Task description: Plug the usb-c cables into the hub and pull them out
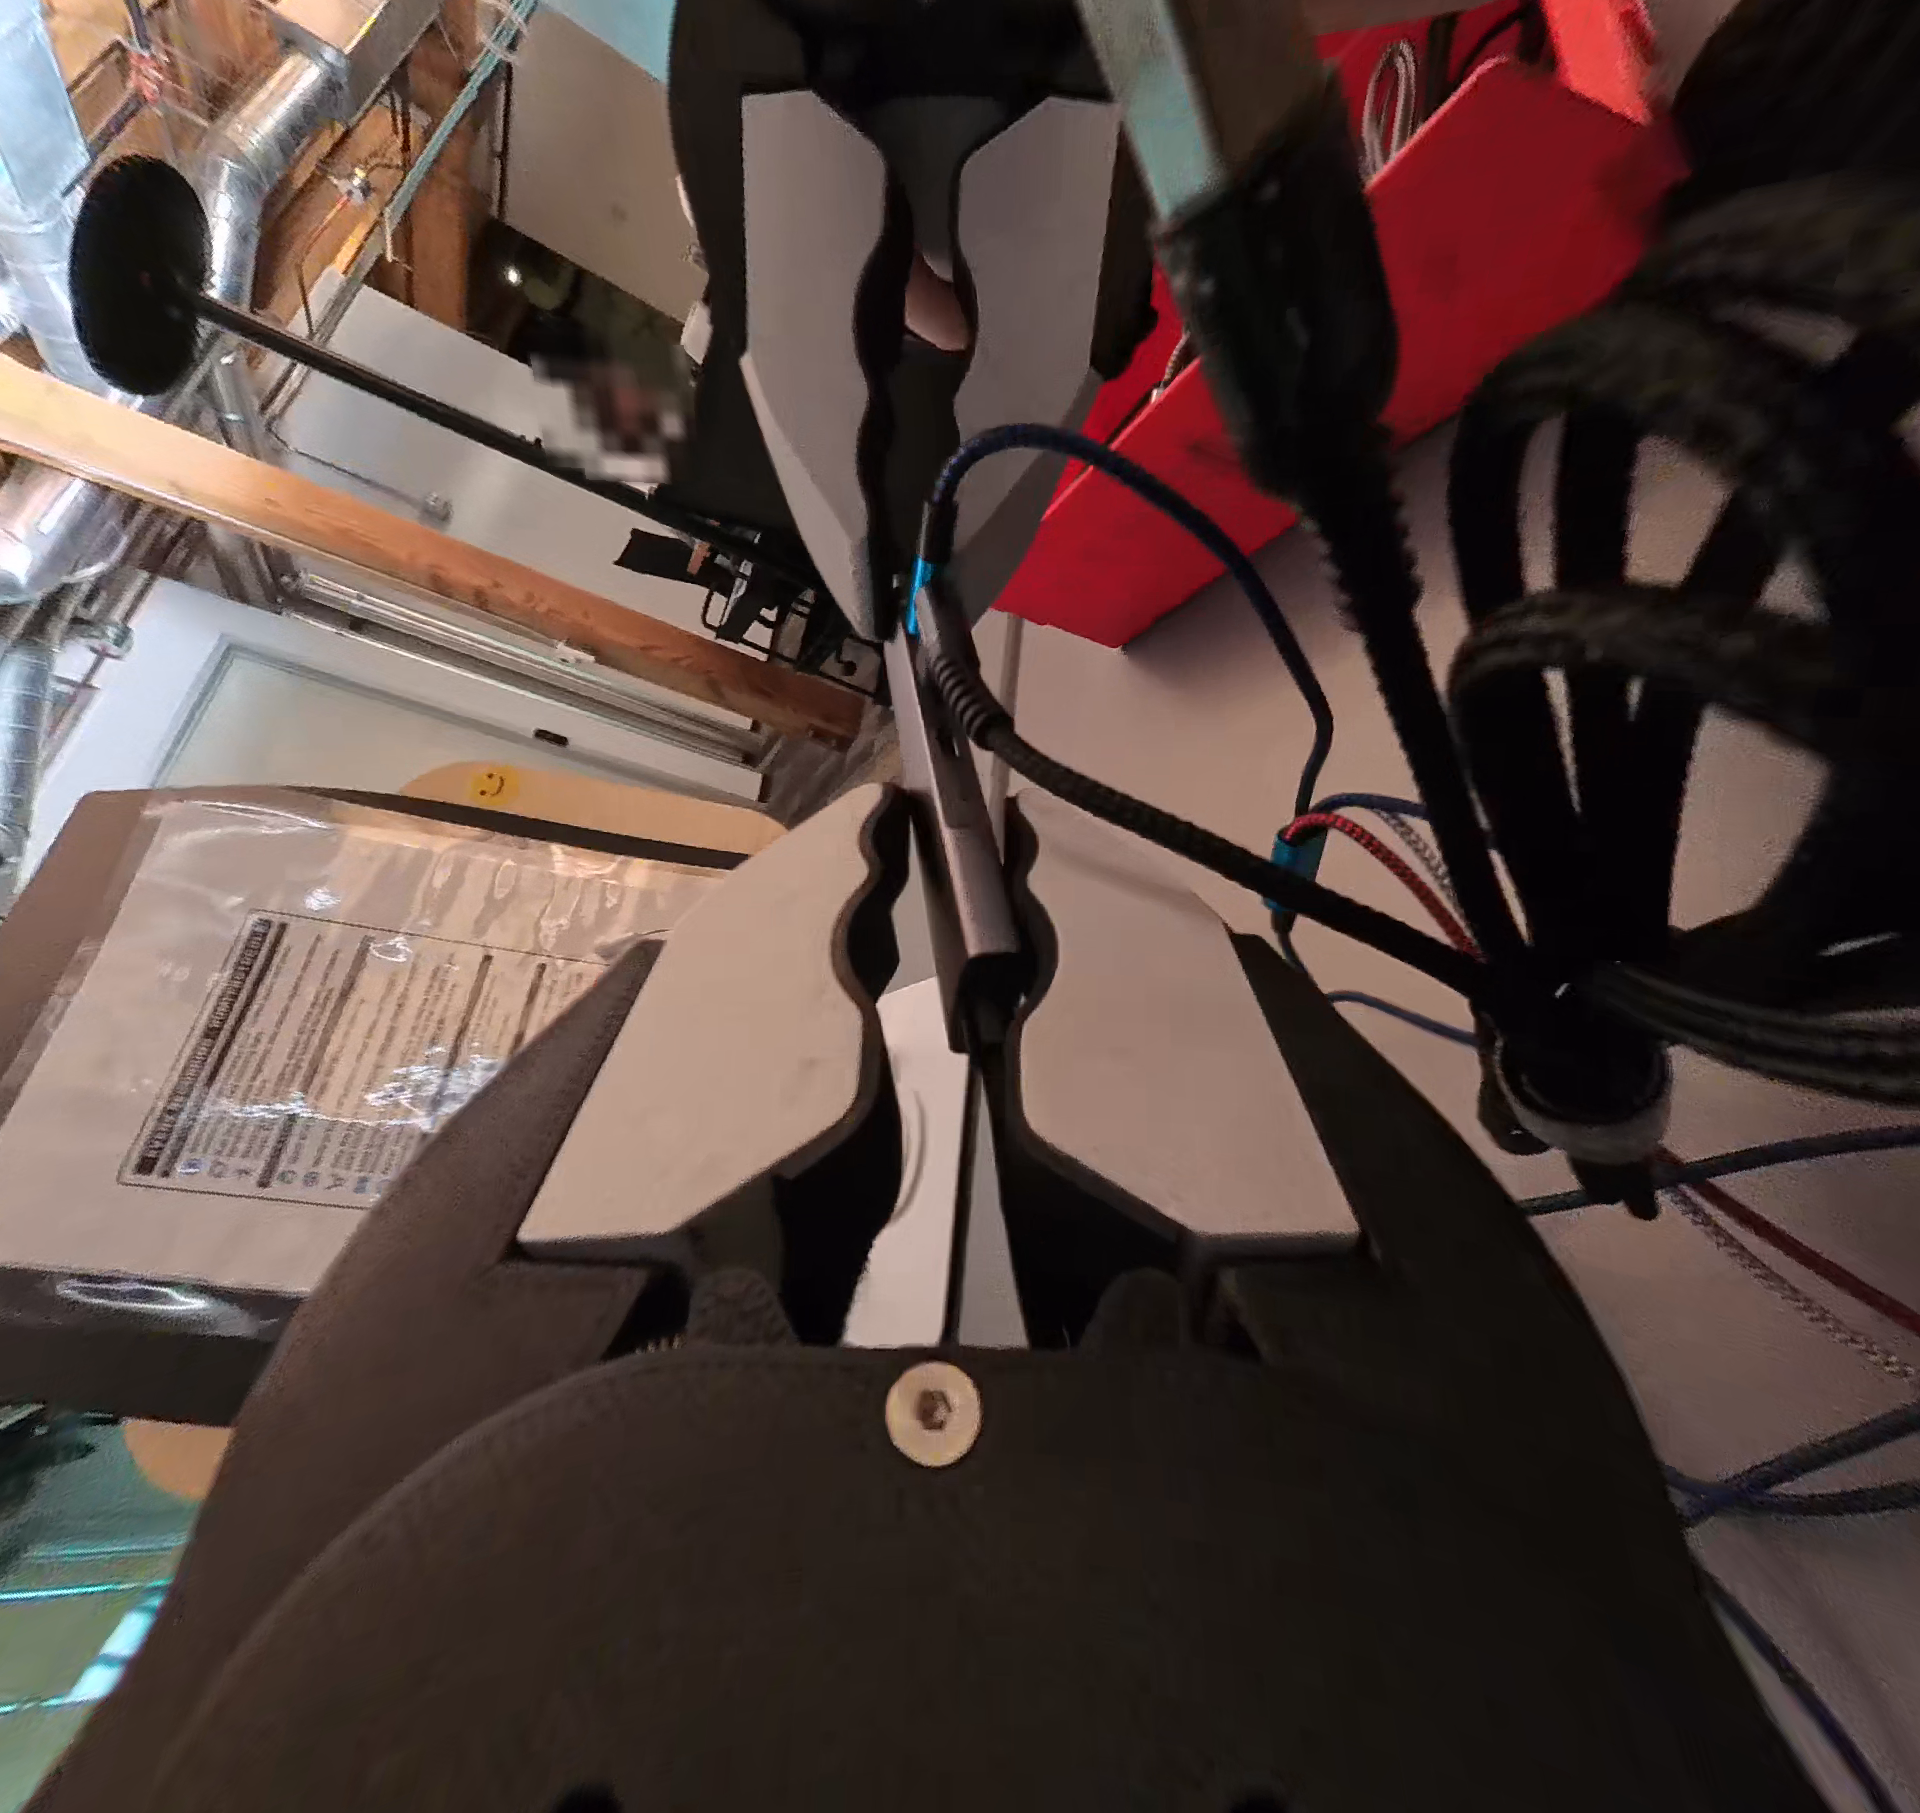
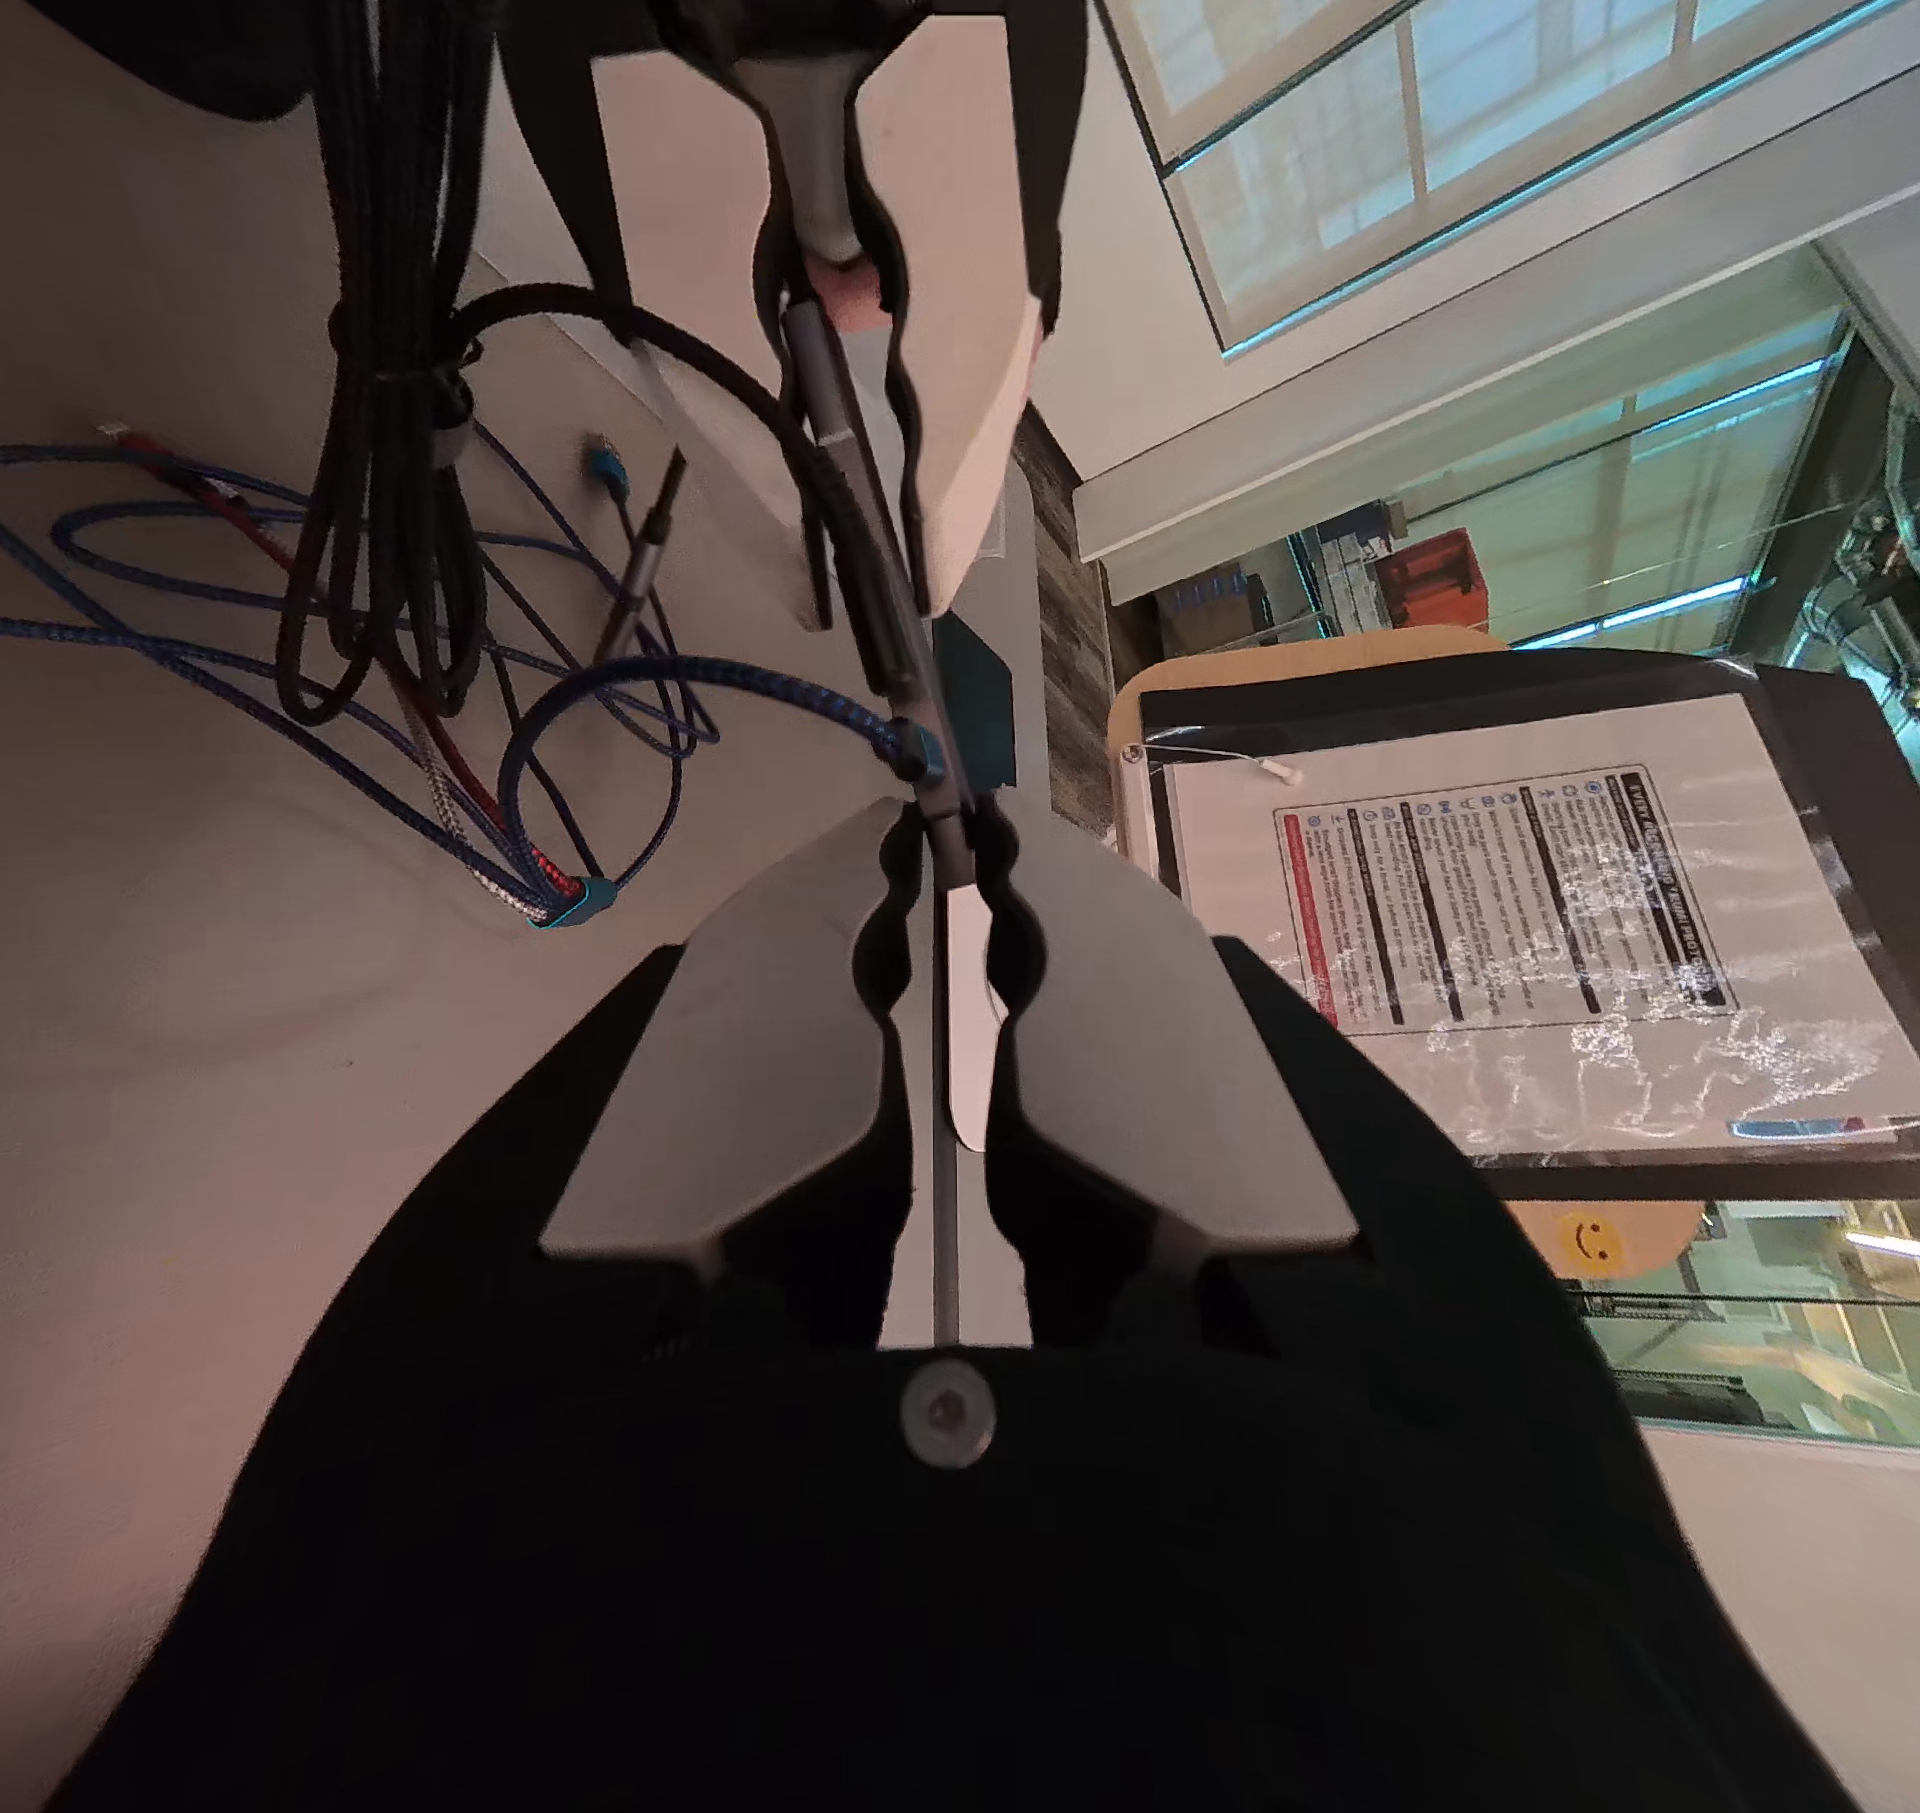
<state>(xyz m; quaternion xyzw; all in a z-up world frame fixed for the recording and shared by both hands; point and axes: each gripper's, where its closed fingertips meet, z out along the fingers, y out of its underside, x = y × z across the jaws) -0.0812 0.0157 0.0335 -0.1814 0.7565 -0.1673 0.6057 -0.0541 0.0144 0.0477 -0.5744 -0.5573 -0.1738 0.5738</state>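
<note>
A slim grey hub [image 1: 951, 859] is held edge-on between both grippers. My left gripper [image 1: 951, 890] is shut on its near end, where a dark stub leaves the hub. My right gripper [image 2: 948, 844] is shut on the opposite end [image 2: 951, 854]; it also shows far off in the left wrist view [image 1: 883, 620]. A blue braided cable's light-blue plug [image 2: 928, 758] sits in the hub right at the right fingertips [image 1: 914, 594]. A black braided cable's plug [image 1: 961, 693] sits in the hub farther along [image 2: 857, 527]. Whether either plug is fully seated is hidden.
The white table [image 2: 208, 1036] carries loose blue, red and grey braided cables [image 2: 312, 641] with free plugs [image 2: 644, 548]. A thick black cable bundle [image 1: 1662, 620] hangs close by. A red bin [image 1: 1351, 340] stands on the table. A board with a printed sheet [image 2: 1507, 890] lies beyond the table's edge. The grippers are tip to tip, or close to it.
</note>
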